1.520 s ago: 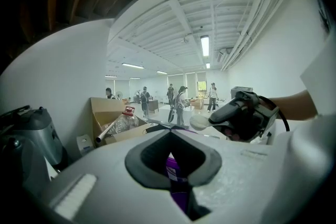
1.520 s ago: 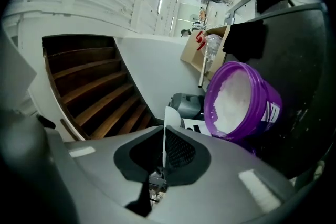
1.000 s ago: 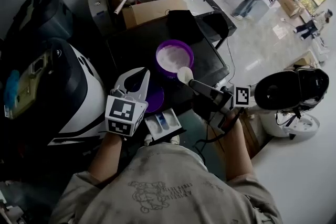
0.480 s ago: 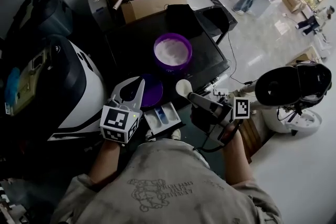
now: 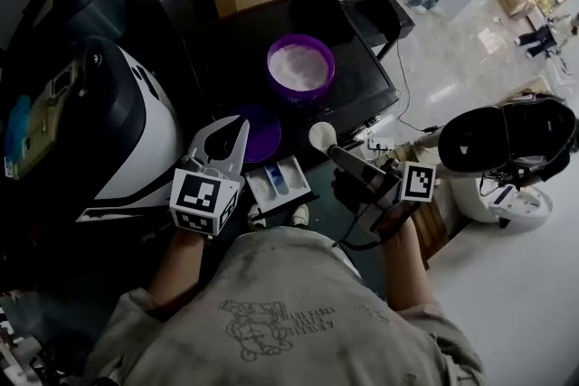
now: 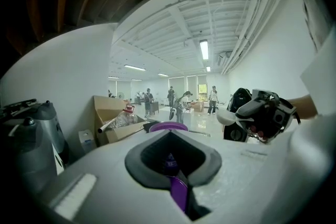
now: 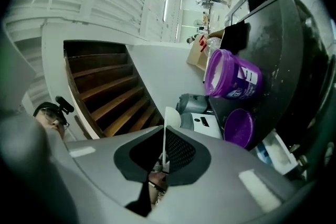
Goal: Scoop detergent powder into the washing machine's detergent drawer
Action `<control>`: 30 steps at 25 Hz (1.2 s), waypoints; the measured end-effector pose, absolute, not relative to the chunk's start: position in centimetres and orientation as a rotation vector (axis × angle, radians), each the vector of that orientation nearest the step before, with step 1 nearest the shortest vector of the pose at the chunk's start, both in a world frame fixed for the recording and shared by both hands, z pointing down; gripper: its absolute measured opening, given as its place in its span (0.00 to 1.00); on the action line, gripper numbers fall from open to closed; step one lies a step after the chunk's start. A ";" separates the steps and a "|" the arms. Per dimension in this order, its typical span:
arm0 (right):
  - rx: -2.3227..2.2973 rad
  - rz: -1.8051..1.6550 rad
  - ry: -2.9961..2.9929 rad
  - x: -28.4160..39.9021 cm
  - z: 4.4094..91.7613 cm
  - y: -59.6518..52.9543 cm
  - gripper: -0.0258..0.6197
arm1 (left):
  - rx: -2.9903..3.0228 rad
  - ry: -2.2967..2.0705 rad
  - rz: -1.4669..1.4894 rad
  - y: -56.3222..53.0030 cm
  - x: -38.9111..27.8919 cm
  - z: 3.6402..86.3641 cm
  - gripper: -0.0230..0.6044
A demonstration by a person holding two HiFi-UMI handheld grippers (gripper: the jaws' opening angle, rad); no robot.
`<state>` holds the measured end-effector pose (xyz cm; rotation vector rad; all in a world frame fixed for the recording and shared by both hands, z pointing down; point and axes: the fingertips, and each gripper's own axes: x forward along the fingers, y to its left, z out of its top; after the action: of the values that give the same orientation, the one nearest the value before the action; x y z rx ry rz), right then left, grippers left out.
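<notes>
**Right hand-held gripper**: jaws closed on thin handle of white scoop. Scoop bowl at centre frame, between open purple detergent tub (upper centre, powder inside) and detergent drawer (lower centre, beside washing machine).

**Left hand-held gripper**: jaws closed on edge of purple lid, just upper left of drawer.

**Scoop load:** prob. powder, not clear.

**Risks:**
- Handle pivots in jaws, scoop tips, powder lands on desk.
- Drawer slots narrow, so pour may miss.
- Lid crowds approach.
</notes>
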<state>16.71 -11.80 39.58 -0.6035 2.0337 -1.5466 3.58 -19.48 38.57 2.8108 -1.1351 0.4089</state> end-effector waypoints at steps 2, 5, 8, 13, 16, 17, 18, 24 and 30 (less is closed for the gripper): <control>-0.644 -1.555 2.047 16.9 40.9 -11.7 0.09 | 2.798 -1.146 0.420 -19.2 3.4 39.1 0.04; -0.690 -1.592 2.097 16.4 43.2 -11.2 0.09 | 2.773 -1.185 0.431 -19.1 2.9 40.0 0.04; -0.725 -1.646 2.138 15.7 45.7 -10.5 0.09 | 2.744 -1.192 0.450 -18.7 2.6 41.1 0.04; -0.854 -1.702 2.193 14.8 49.2 -10.1 0.09 | 2.708 -1.194 0.472 -17.9 2.3 42.7 0.04; -0.940 -1.730 2.274 14.2 51.4 -9.8 0.09 | 2.689 -1.194 0.497 -17.5 2.1 43.9 0.04; -0.976 -1.728 2.327 14.1 52.2 -9.6 0.09 | 2.683 -1.196 0.503 -17.3 1.9 44.3 0.04; -1.010 -1.723 2.381 13.9 53.0 -9.5 0.09 | 2.678 -1.198 0.506 -17.2 1.8 44.5 0.04; -1.168 -1.700 2.582 12.8 57.2 -8.8 0.09 | 2.648 -1.197 0.533 -16.4 1.1 45.9 0.04; -1.375 -1.545 2.875 12.6 60.0 -8.7 0.09 | 2.623 -1.243 0.540 -15.7 -0.1 46.7 0.04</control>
<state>12.57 -8.68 59.98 -1.3748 2.8747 -1.5451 -0.10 -15.74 46.72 2.6226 -1.2432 0.5399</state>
